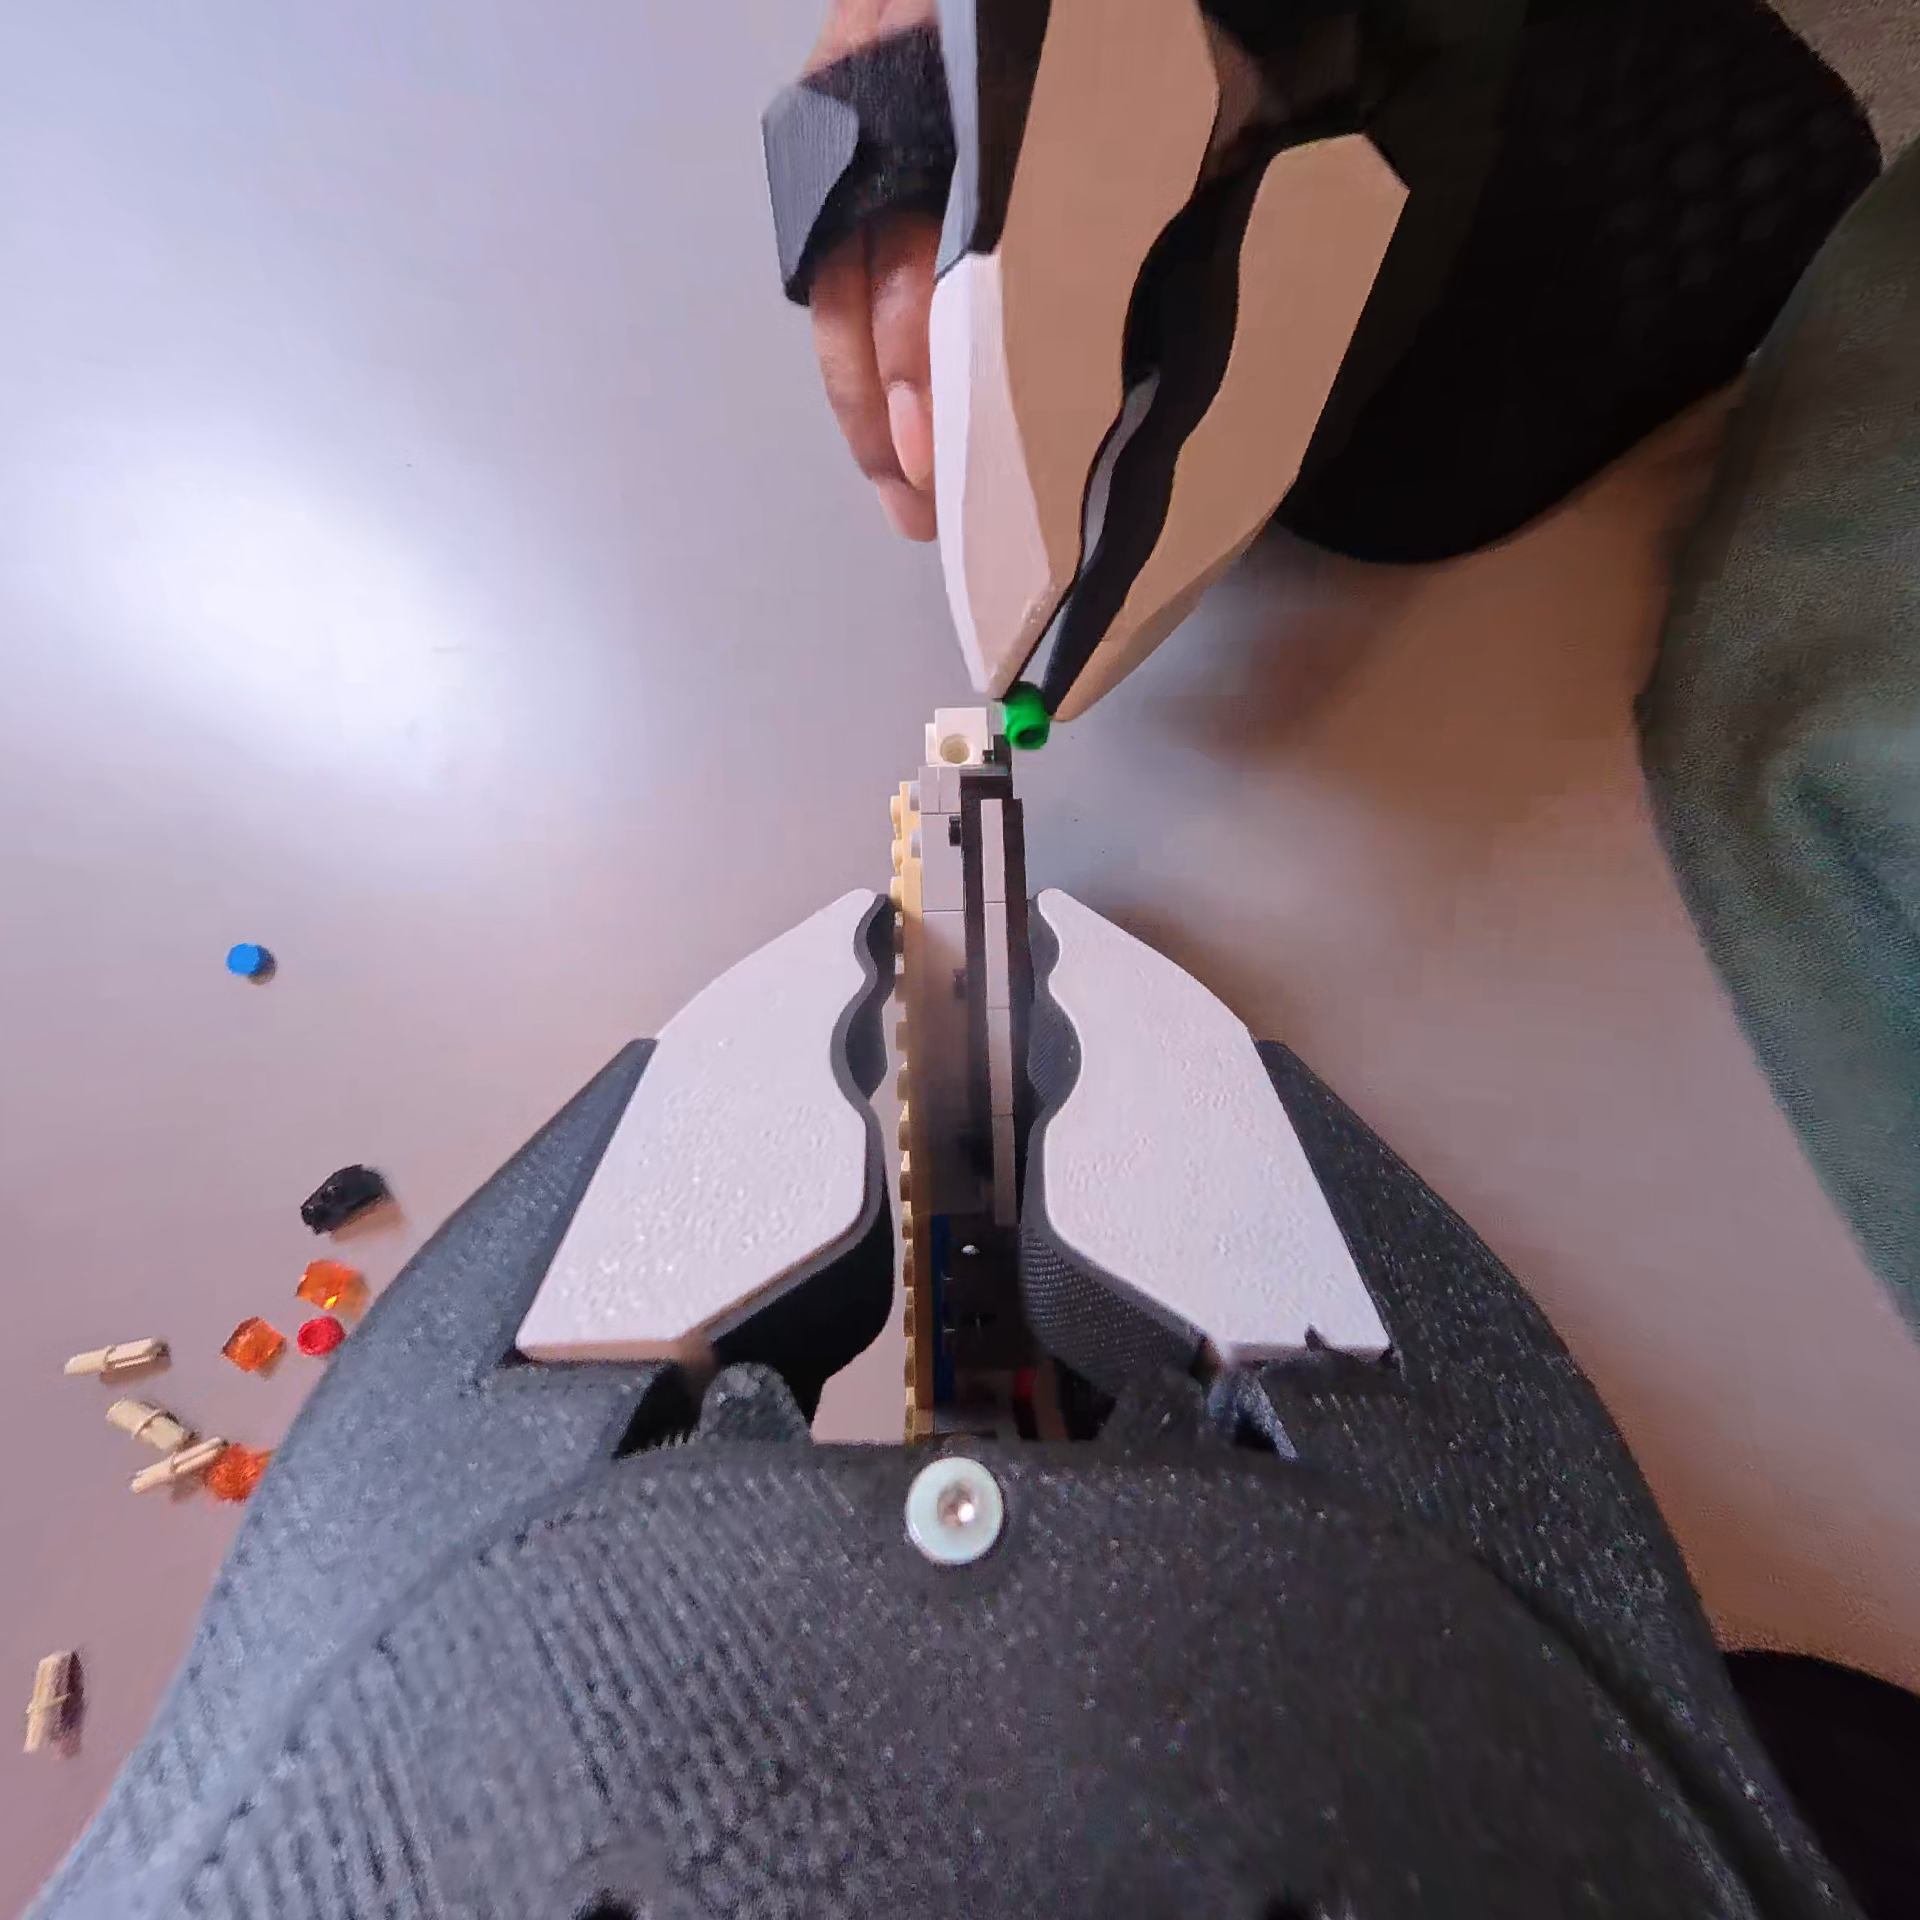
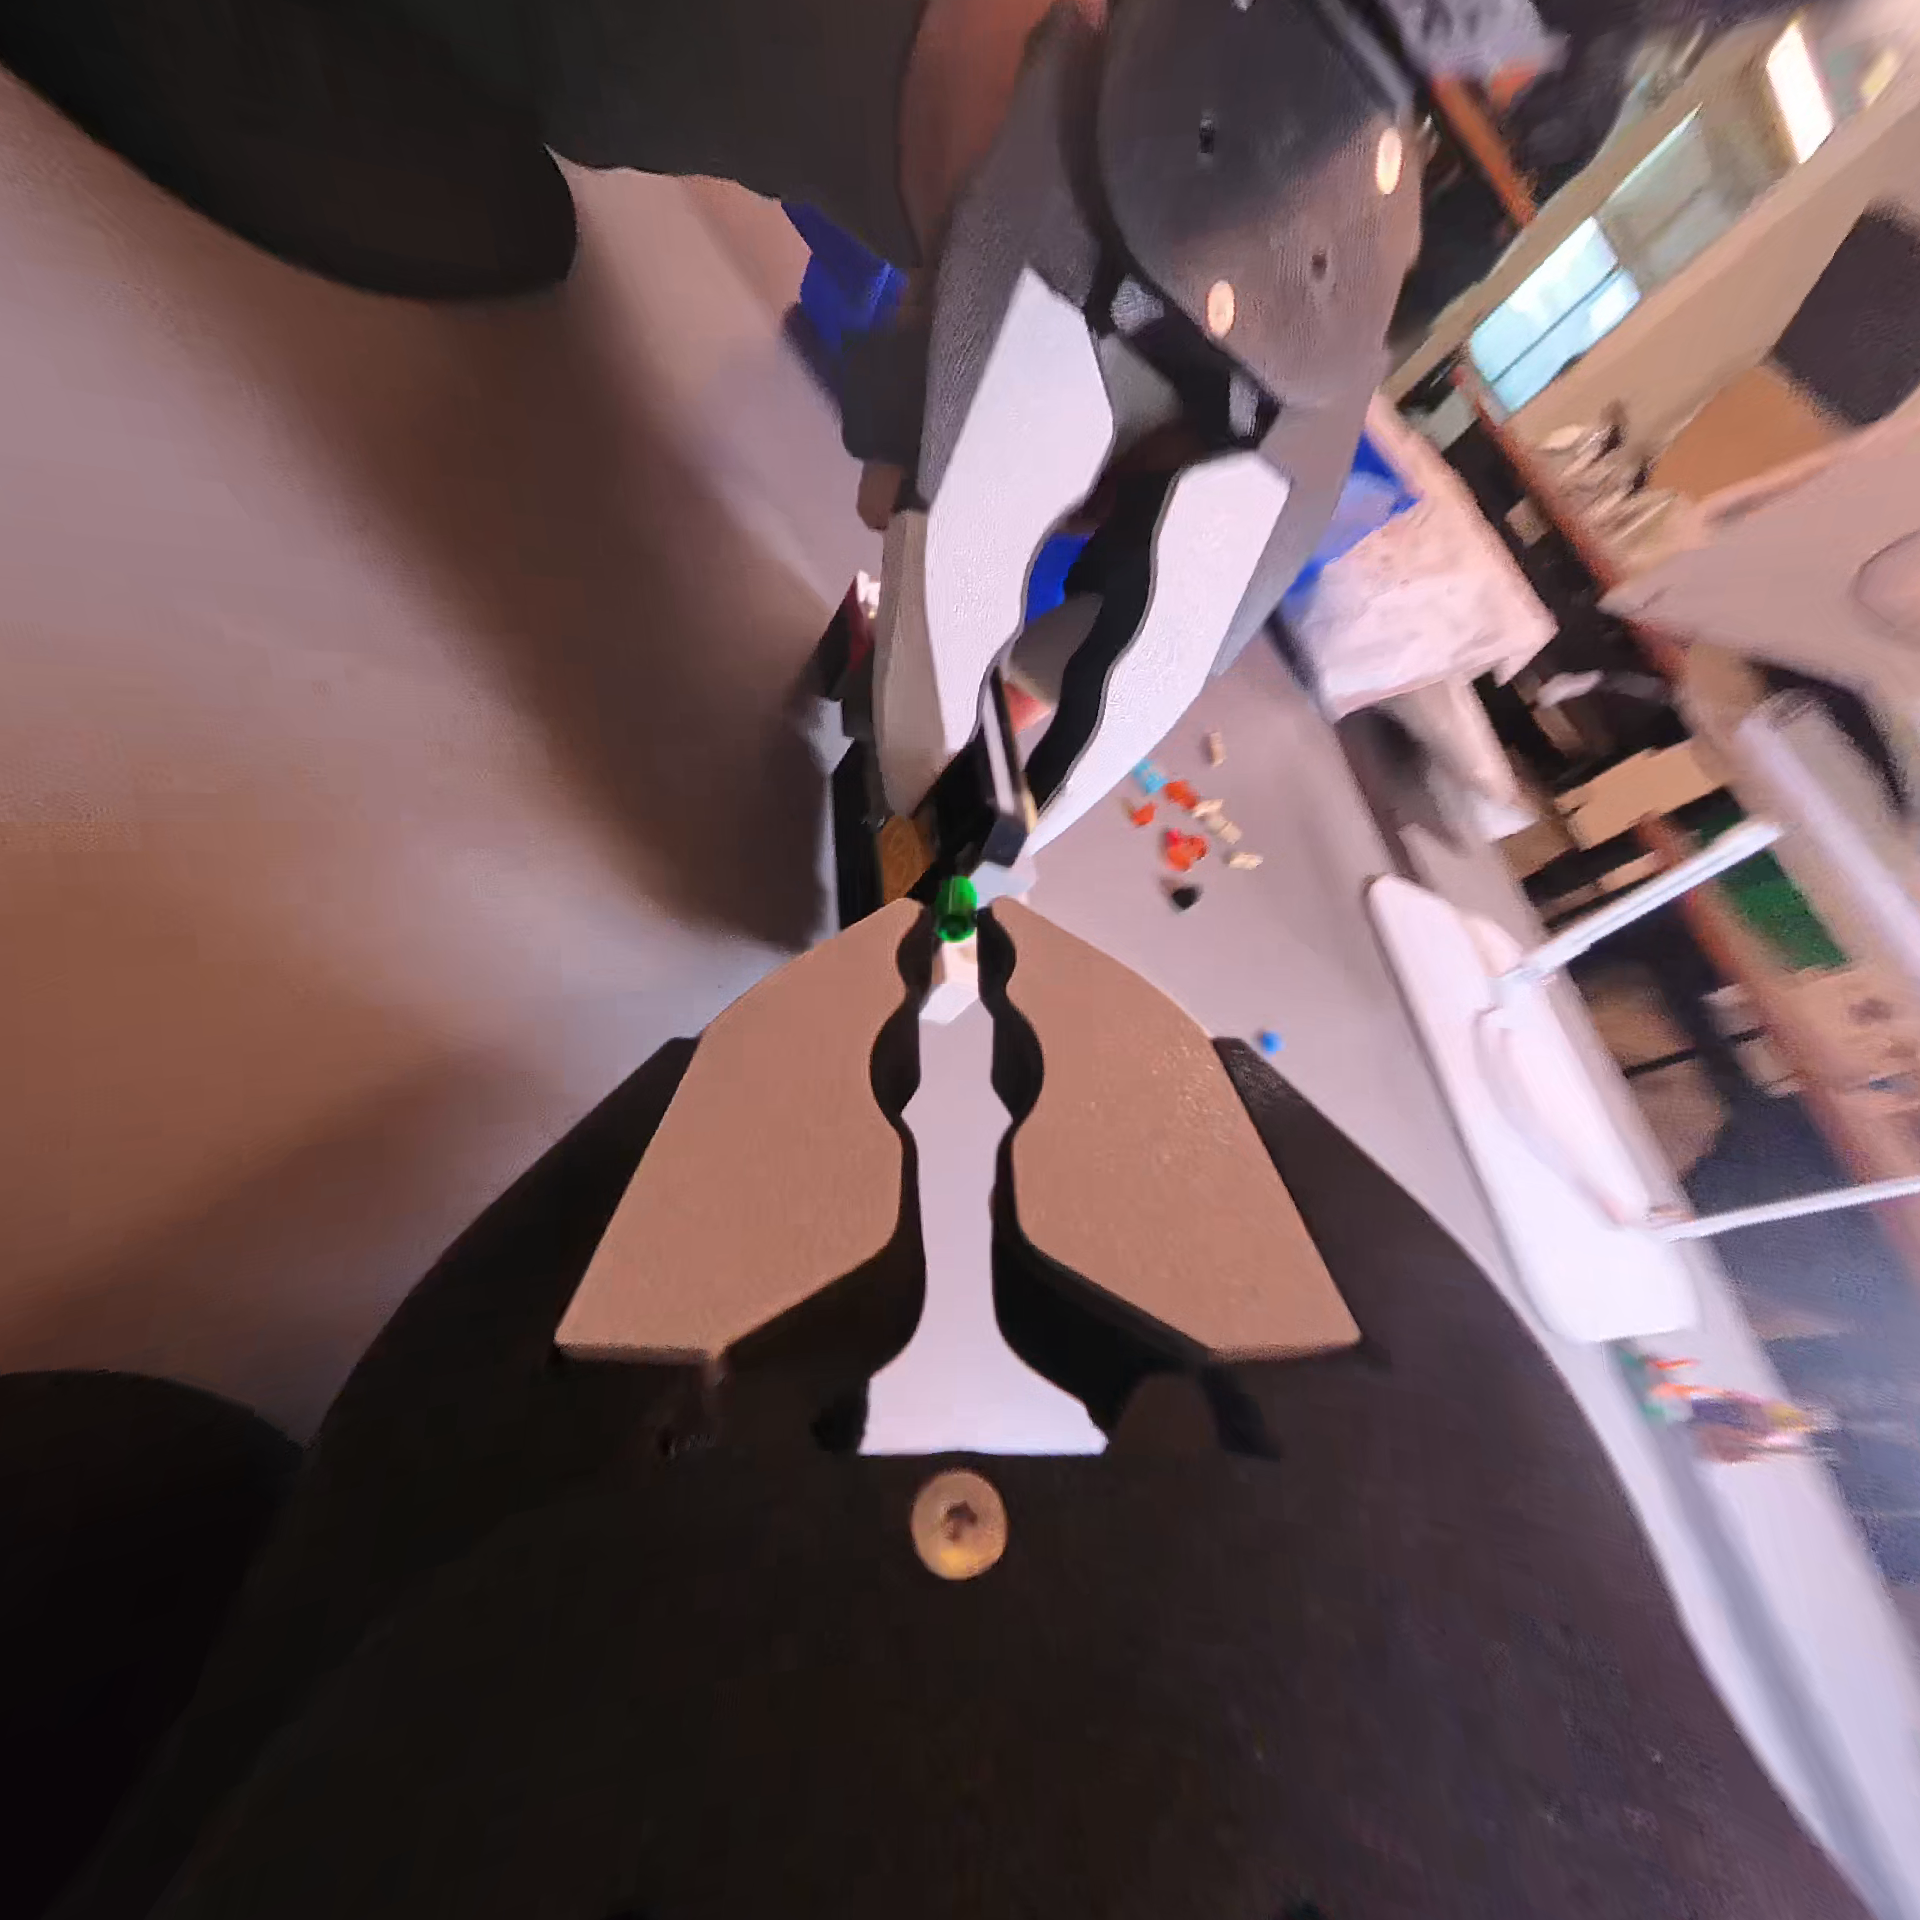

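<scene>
My left gripper [image 1: 961,914] is shut on a flat brick assembly [image 1: 971,997] of tan, grey and black plates, held on edge between the pads. A white brick with a hole [image 1: 956,740] sits at its far end. My right gripper [image 2: 954,914] is shut on a small green round stud [image 2: 954,909]. In the left wrist view the right gripper [image 1: 1023,707] comes from above and holds the green stud [image 1: 1027,719] right against the far end of the assembly, beside the white brick. The assembly also shows in the right wrist view [image 2: 971,810], between the left gripper's fingers [image 2: 997,582].
Loose small pieces lie on the grey table [image 1: 416,520] to the left: a blue stud [image 1: 249,960], a black piece [image 1: 348,1197], orange [image 1: 332,1286] and red [image 1: 320,1336] bits, tan pegs [image 1: 116,1359]. A white tray [image 2: 1538,1132] lies at the table's right. My left and right fingertips are right by each other.
</scene>
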Available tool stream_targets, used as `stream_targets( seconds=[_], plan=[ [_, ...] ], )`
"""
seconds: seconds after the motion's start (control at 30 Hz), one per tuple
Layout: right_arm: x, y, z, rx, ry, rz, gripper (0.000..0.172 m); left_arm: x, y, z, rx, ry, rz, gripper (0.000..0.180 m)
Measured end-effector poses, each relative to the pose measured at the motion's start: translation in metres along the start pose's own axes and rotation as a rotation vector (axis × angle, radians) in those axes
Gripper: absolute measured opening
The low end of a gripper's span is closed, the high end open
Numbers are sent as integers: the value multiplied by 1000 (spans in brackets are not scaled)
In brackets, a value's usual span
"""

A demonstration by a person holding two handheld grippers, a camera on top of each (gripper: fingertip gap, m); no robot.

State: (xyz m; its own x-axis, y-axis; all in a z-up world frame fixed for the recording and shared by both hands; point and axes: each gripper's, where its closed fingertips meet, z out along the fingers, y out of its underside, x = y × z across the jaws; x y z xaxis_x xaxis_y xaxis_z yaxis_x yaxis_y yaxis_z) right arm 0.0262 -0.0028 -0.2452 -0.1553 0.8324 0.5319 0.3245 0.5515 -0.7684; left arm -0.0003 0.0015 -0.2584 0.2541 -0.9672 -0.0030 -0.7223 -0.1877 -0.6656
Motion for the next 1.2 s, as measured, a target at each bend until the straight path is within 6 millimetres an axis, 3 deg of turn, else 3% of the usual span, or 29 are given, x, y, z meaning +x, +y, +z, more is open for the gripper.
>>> stream_targets(
  seconds=[0.13, 0.37, 0.47, 0.57, 0.63, 0.77, 1.2],
  plan=[
    [-13, 17, 2, -57, -137, 132, 7, -8, 5, -6, -21, -64, 19, 24],
    [-25, 40, 2, -212, -243, 159, 11, -10, 3, -17, 13, -174, 158, 24],
    [-16, 30, -1, -171, -234, 234, 23, -2, -9, -22, 82, -222, 280, 24],
    [9, 10, -7, -42, -116, 250, 27, 4, -22, -27, 175, -276, 403, 23],
    [17, -8, -12, 54, -52, 194, 27, 10, -29, -29, 249, -289, 458, 23],
    [15, -32, -19, 125, 32, 27, 23, 12, -39, -35, 348, -302, 466, 23],
    [21, -47, -29, 132, 159, -139, 23, 12, -47, -36, 401, -238, 355, 23]
  ],
)
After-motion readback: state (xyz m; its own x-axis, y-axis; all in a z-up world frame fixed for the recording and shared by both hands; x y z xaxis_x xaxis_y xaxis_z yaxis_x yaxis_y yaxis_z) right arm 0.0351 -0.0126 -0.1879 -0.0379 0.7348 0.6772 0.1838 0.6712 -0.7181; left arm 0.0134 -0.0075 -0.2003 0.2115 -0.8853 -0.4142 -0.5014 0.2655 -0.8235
